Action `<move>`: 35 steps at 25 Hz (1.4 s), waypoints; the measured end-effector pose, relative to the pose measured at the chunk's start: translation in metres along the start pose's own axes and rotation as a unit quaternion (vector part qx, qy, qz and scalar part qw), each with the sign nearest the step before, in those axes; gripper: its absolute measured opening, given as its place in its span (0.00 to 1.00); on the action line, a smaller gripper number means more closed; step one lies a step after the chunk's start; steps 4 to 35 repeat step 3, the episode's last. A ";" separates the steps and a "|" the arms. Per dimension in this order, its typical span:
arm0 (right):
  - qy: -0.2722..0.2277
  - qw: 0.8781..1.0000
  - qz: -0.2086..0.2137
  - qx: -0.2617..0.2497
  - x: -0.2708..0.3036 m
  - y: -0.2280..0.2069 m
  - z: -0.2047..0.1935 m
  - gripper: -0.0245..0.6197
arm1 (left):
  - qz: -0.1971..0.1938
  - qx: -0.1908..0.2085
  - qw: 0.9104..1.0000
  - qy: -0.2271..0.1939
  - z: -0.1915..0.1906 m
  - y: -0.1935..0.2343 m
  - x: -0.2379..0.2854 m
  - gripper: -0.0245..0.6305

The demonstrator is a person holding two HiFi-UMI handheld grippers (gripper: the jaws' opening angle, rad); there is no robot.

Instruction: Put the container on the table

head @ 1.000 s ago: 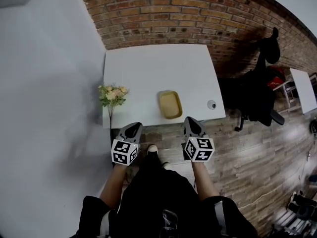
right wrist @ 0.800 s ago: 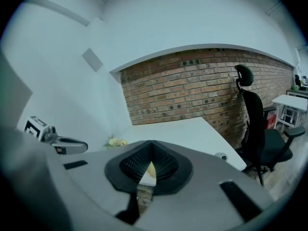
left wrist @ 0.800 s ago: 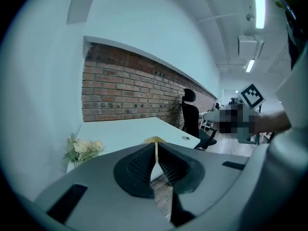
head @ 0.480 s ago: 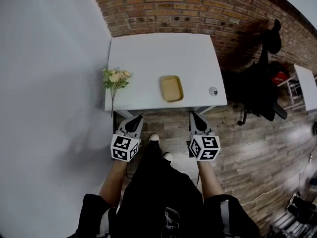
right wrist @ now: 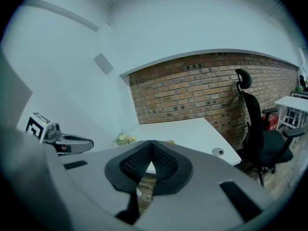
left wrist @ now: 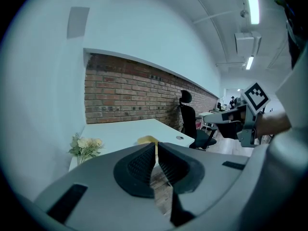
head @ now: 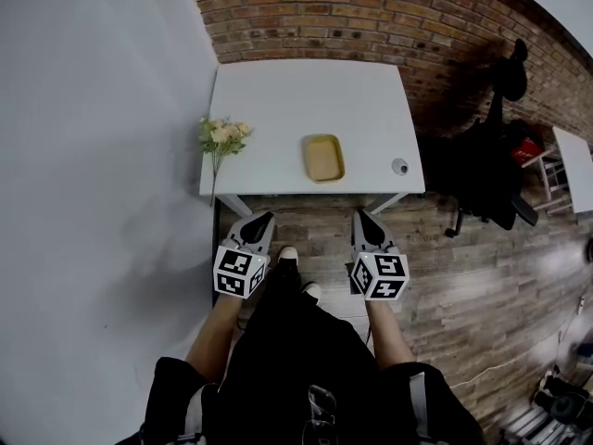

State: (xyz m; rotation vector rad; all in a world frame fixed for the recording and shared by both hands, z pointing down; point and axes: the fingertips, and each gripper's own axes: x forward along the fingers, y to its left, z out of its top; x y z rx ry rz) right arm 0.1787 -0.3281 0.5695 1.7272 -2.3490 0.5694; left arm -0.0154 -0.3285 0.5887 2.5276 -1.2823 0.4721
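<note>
A shallow yellow container (head: pixel 323 158) rests on the white table (head: pixel 278 100), near its front edge. In the left gripper view the container (left wrist: pixel 146 140) peeks just over the jaws. My left gripper (head: pixel 263 220) and right gripper (head: pixel 360 216) hang side by side over the wooden floor, short of the table's front edge and apart from the container. Each has its jaws closed tip to tip with nothing between them, as the left gripper view (left wrist: pixel 156 149) and the right gripper view (right wrist: pixel 152 147) show.
A bunch of pale flowers (head: pixel 221 135) stands at the table's front left corner. A small round grey object (head: pixel 399 166) lies at its front right. A black office chair (head: pixel 486 170) stands to the right, a brick wall (head: pixel 371 17) behind, a white wall (head: pixel 93 156) on the left.
Both grippers have drawn back from the table's front edge, and a gap of floor now shows between them and the table. The container has stayed where it lay.
</note>
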 end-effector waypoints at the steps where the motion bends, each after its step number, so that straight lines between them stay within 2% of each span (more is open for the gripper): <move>1: 0.002 1.000 0.002 0.000 -0.002 0.002 -0.002 0.07 | 0.001 0.000 1.000 0.000 -0.001 -0.002 -0.001 0.08; 35: 0.005 1.000 0.006 -0.001 -0.006 0.006 -0.006 0.07 | 0.002 -0.002 1.000 0.001 -0.004 -0.007 -0.004 0.08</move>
